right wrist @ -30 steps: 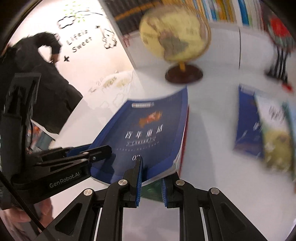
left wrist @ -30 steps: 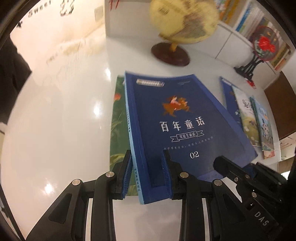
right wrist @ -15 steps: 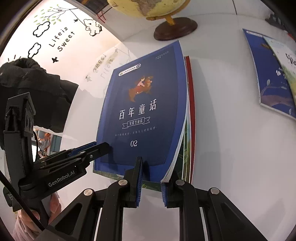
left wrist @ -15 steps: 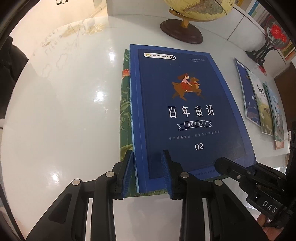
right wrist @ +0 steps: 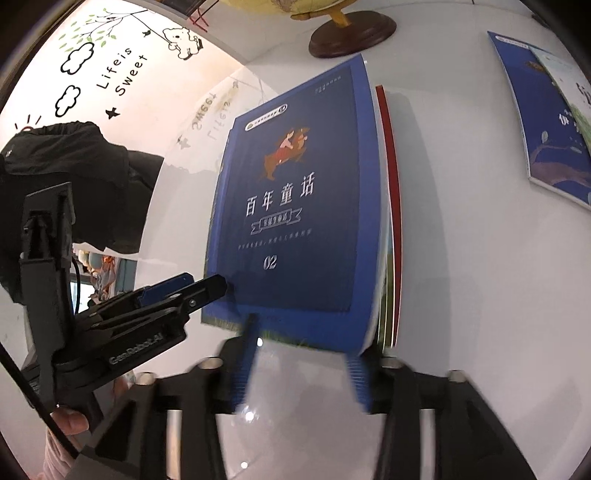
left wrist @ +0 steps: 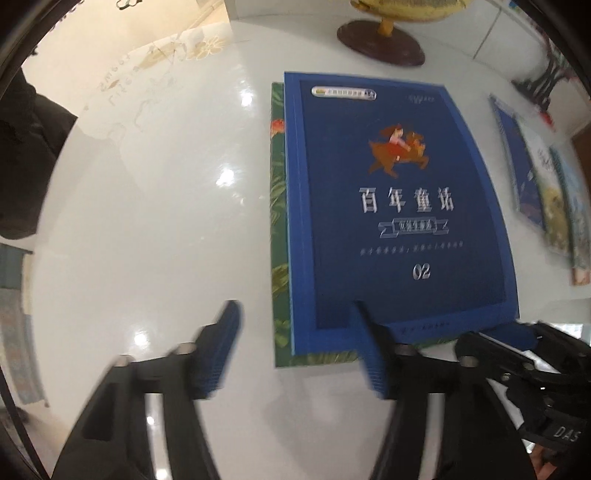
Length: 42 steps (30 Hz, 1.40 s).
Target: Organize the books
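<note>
Glossy white surface (left wrist: 155,229) is carrying a blue book (left wrist: 399,206) lying flat on a green book (left wrist: 279,236), with a globe (right wrist: 351,35) at twelve o'clock. Both the left tool (left wrist: 295,347) and the right tool (right wrist: 299,363) are opening, released, straddling the blue book's six o'clock edge.

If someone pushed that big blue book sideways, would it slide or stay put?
The blue book would probably slide easily: it lies flat on another glossy cover, over a shiny white table. It looks thick, so likely fairly heavy, and its soft cover may flex if lifted by one corner.
</note>
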{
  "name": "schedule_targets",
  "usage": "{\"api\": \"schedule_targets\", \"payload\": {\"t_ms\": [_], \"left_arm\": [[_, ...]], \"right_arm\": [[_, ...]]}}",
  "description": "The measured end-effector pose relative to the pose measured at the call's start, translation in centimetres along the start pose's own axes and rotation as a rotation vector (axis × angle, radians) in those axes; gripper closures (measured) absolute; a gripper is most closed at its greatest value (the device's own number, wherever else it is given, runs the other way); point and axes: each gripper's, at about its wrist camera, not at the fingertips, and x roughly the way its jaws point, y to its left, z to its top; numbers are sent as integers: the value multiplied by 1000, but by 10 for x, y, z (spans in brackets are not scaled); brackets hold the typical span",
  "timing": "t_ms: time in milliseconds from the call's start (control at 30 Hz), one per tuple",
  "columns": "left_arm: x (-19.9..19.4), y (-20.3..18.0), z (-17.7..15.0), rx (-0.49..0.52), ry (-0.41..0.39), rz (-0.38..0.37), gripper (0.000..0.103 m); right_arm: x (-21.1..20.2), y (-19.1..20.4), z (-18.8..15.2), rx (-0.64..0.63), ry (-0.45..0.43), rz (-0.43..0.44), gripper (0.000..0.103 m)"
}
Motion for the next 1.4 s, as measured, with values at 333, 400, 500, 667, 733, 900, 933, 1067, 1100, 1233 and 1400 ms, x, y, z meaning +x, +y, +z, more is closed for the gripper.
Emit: {"api": "schedule_targets", "payload": {"t_ms": [333, 400, 500, 667, 733, 900, 933, 1067, 1100, 1233, 1400], "left_arm": [[-27, -54, 3, 60, -57, 77, 27], [-30, -75, 6, 77, -63, 81, 27], [-34, -116, 13, 97, -69, 67, 27], [-41, -202, 33, 151, -86, 23, 27], [-43, -238, 38, 166, -88, 3, 27], [-45, -318, 51, 226, -103, -38, 27], [-45, -334, 50, 240, -106, -39, 27], [-34, -388, 56, 300, -83, -51, 27], [-32, -395, 57, 309, -73, -55, 27], [-14, -431, 61, 345, -37, -50, 27], [2, -456, 66, 376, -9, -48, 27]], "right_arm": [[-41, -34, -21, 86, 5, 21, 52], [-61, -48, -22, 71, -38, -4, 52], [-90, -73, -25, 59, -91, -37, 52], [-147, -134, -28, 125, -188, -39, 52], [-168, -158, -28, 159, -225, -45, 52], [-226, -229, -30, 250, -347, -78, 52], [-233, -239, -29, 263, -362, -89, 52], [-263, -289, -28, 342, -424, -155, 52], [-266, -297, -27, 354, -430, -162, 52], [-271, -331, -20, 391, -430, -189, 52], [-271, -355, -11, 383, -421, -293, 52]]}}
